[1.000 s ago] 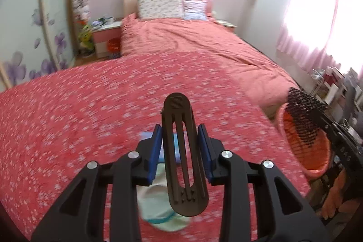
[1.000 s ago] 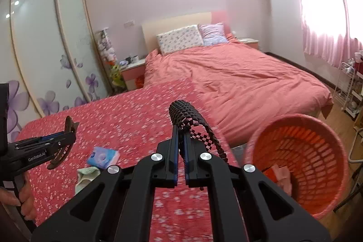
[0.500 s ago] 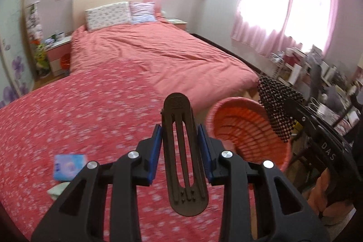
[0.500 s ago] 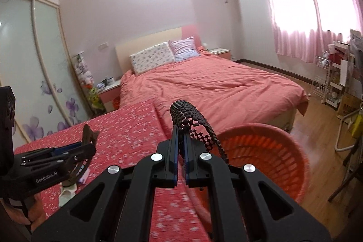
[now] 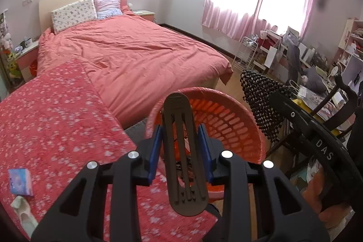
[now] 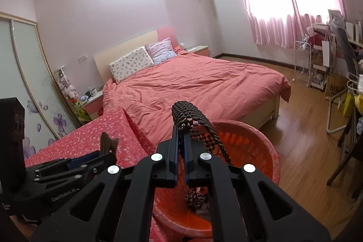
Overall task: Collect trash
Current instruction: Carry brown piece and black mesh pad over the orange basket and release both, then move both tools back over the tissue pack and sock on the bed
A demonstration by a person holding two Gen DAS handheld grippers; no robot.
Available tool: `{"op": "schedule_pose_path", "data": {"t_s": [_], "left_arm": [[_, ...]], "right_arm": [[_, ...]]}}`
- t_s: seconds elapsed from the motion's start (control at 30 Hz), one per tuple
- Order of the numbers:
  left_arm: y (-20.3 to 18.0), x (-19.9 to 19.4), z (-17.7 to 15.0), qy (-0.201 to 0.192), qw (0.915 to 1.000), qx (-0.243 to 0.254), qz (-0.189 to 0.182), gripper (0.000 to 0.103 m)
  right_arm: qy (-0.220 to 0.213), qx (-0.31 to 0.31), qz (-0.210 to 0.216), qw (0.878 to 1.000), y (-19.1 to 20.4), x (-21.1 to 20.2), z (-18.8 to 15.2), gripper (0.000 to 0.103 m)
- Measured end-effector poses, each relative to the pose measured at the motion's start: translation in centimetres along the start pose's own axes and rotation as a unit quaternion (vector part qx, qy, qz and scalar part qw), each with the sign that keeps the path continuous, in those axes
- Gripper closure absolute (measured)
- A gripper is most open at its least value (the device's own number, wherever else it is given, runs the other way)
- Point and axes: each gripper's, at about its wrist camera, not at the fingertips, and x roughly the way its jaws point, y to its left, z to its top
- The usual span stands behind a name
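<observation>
Pink walls and a window with pink curtains [image 5: 256, 6] frame a bedroom with a large bed [image 5: 140, 56] under a salmon cover; a counter [image 5: 52, 119] draped in red flowered cloth stands in the foreground. Just past the counter's edge sits an orange slatted basket [image 5: 229, 121], with some scraps inside it that cannot be made out.

Left tongs [image 5: 180, 146] are pressed onto a dark flat slotted piece [image 5: 181, 151], which stands upright between the blue pads [image 5: 155, 149] and hangs over the basket's near rim. Right tongs [image 6: 180, 151] are pinching a black checkered strap [image 6: 192, 119], which arches up and trails down into the basket [image 6: 261, 146]; in the left wrist view the strap [image 5: 261, 101] hangs beside the basket's far right side.

On the counter's left end lie a small blue packet [image 5: 20, 182] and, just below it, a pale crumpled piece [image 5: 23, 214], well apart from the basket. A cluttered desk and shelves [image 5: 317, 65] crowd the right wall, with a chair [image 6: 344, 128] beside the wooden floor [image 6: 301, 140].
</observation>
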Motion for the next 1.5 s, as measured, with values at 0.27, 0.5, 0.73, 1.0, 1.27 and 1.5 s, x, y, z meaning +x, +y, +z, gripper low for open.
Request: {"op": "schedule_pose_path", "data": {"t_s": [0.27, 0.5, 0.73, 1.0, 1.27, 1.5], "left_arm": [[-1.5, 3.6, 0.6, 0.017, 0.9997, 0.006, -0.017, 0.071], [-1.1, 6.2, 0.0, 0.040, 0.9992, 0.001, -0.009, 0.066], [1.5, 5.8, -0.7, 0.045, 0.9986, -0.017, 0.022, 0.059], [5.0, 2.7, -1.5, 0.033, 0.9970, -0.032, 0.063, 0.057], [10.2, -2.3, -3.4, 0.016, 0.9915, -0.059, 0.115, 0.052], [15.2, -7.0, -6.2, 0.005, 0.9804, -0.096, 0.172, 0.048]], "right_arm": [[0.011, 0.023, -0.001, 1.000, -2.2, 1.2, -0.3, 0.099], [0.041, 0.059, 0.021, 0.997, -4.2, 2.9, -0.4, 0.097], [0.071, 0.071, 0.019, 0.995, -4.4, 3.8, -1.2, 0.078], [0.077, 0.057, 0.016, 0.995, -2.8, 3.3, -1.4, 0.077], [0.081, 0.015, 0.023, 0.996, 0.6, 2.7, -1.9, 0.077], [0.082, -0.023, 0.036, 0.996, 4.5, 2.0, -2.6, 0.077]]}}
